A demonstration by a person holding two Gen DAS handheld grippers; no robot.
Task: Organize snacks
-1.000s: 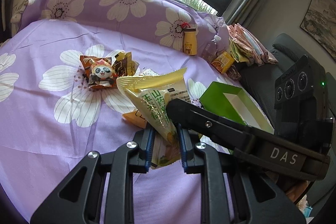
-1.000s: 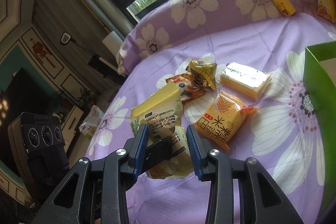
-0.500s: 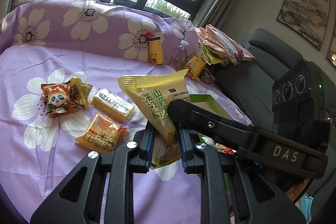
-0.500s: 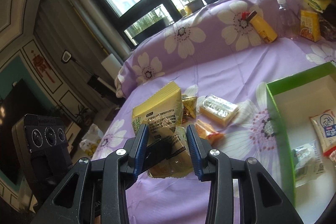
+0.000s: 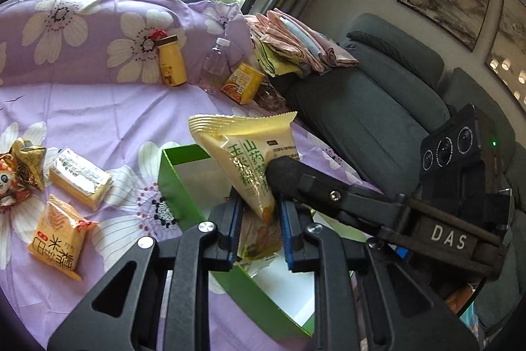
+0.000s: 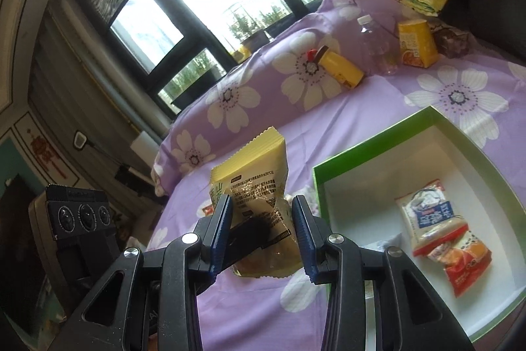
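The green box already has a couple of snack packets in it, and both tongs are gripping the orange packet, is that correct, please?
Not quite: both tongs grip the pale yellow packet, not the orange packet, which lies on the purple cloth. The left wrist view shows this. The green box does hold a couple of snack packets, as the right wrist view shows.

A snack packet point(image 5: 253, 160) hangs over the near corner of an open box point(image 5: 177, 183) on a bed point(image 5: 108, 111). Three packets point(image 6: 440, 236) lie inside the box; more snacks point(image 5: 62, 232) lie left of it, and bottles point(image 5: 171, 61) stand behind.
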